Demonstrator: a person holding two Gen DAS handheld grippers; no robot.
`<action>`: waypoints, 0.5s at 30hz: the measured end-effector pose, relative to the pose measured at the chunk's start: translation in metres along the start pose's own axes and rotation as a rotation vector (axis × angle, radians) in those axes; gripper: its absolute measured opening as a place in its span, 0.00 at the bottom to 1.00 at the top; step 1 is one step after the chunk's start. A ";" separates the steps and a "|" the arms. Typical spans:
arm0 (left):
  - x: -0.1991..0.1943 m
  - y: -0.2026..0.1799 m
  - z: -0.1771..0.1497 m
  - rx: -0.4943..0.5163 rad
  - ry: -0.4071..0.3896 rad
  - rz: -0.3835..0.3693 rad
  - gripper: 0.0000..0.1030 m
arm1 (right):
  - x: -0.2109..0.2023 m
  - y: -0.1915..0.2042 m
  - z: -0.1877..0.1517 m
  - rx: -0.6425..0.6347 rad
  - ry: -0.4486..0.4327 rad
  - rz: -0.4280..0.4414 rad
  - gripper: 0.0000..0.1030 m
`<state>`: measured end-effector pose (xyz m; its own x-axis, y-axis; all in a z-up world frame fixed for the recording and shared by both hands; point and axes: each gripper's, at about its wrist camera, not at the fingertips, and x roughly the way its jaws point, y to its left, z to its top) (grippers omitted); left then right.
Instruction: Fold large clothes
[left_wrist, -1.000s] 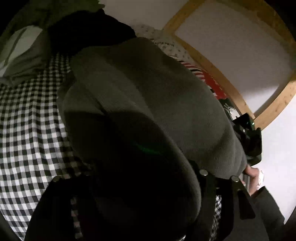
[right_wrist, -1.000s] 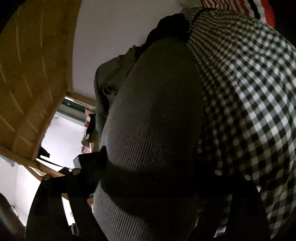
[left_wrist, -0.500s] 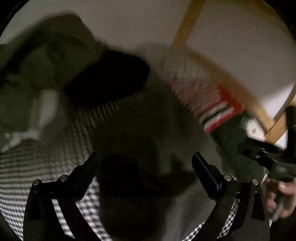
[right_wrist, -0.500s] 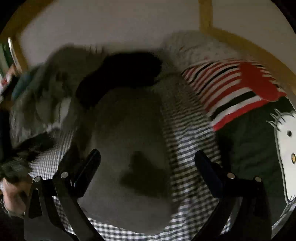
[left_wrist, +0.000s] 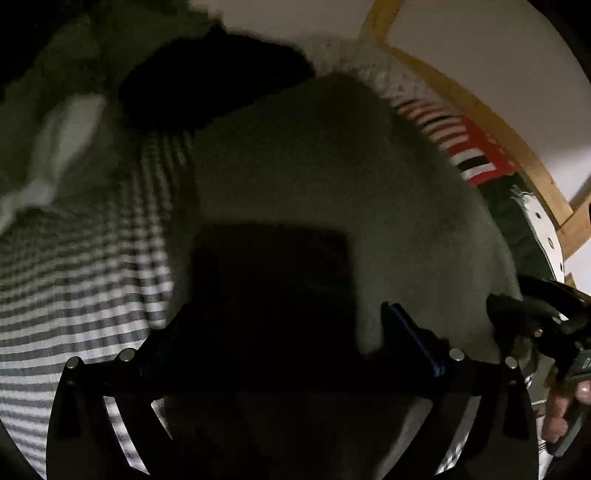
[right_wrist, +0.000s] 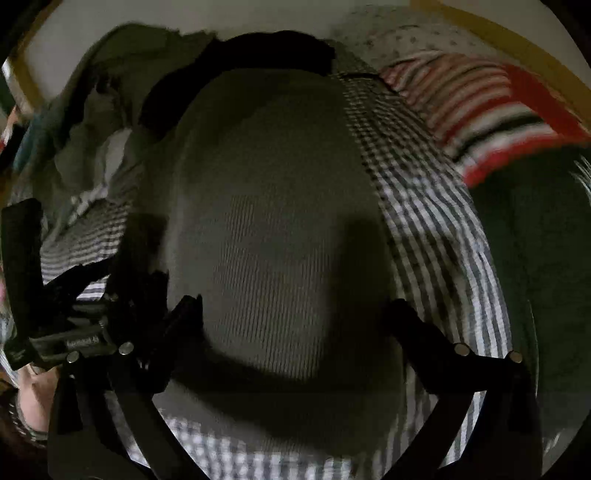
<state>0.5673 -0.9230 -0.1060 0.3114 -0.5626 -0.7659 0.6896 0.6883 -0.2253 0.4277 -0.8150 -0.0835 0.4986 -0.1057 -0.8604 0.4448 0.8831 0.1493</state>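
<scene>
Right wrist view: grey ribbed sweater (right_wrist: 273, 221) lying flat in the middle of the frame, folded into one compact oblong on the checked bed cover (right_wrist: 436, 229), most likely laid there so the flat surface keeps the fold in shape. Right hand-held gripper (right_wrist: 291, 314) poised over the near end of the sweater, jaws spread wide with nothing between them; whether the fingers (right_wrist: 406, 321) touch the knit cannot be told. Seemingly released, fold judged finished or close to it. At the left edge of the frame, the left hand-held gripper (right_wrist: 74, 317), seen here only from the side.

Left wrist view: same sweater (left_wrist: 332, 177) filling the centre, left hand-held gripper (left_wrist: 284, 325) just above its near edge, jaws also wide apart and holding nothing, near part lost in deep shadow. At the lower right edge, the right hand-held gripper (left_wrist: 535, 321) beside the sweater's far side.

Counted: one grey sweater; two grippers, both empty; one black garment (right_wrist: 258, 51) at the top centre, touching the sweater's far end; one loose heap of olive and pale clothes (right_wrist: 92, 122) at the upper left, probably waiting to be folded; one red-striped textile (right_wrist: 480, 110) at the upper right; one dark green textile (right_wrist: 535, 240) at the right; wooden bed frame (left_wrist: 480, 110) along the wall.
</scene>
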 end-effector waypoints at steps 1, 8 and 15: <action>-0.017 -0.001 -0.010 0.033 -0.042 0.005 0.96 | -0.012 0.004 -0.011 -0.022 -0.034 -0.012 0.97; 0.011 -0.026 -0.074 0.104 -0.043 0.013 0.96 | 0.024 0.031 -0.063 -0.172 -0.041 -0.213 0.98; -0.010 -0.024 -0.095 0.118 -0.114 0.048 0.96 | -0.018 0.033 -0.089 -0.102 -0.121 -0.144 0.97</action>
<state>0.4850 -0.8903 -0.1500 0.4138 -0.5832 -0.6990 0.7417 0.6613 -0.1127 0.3670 -0.7437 -0.1066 0.5240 -0.2832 -0.8033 0.4438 0.8958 -0.0263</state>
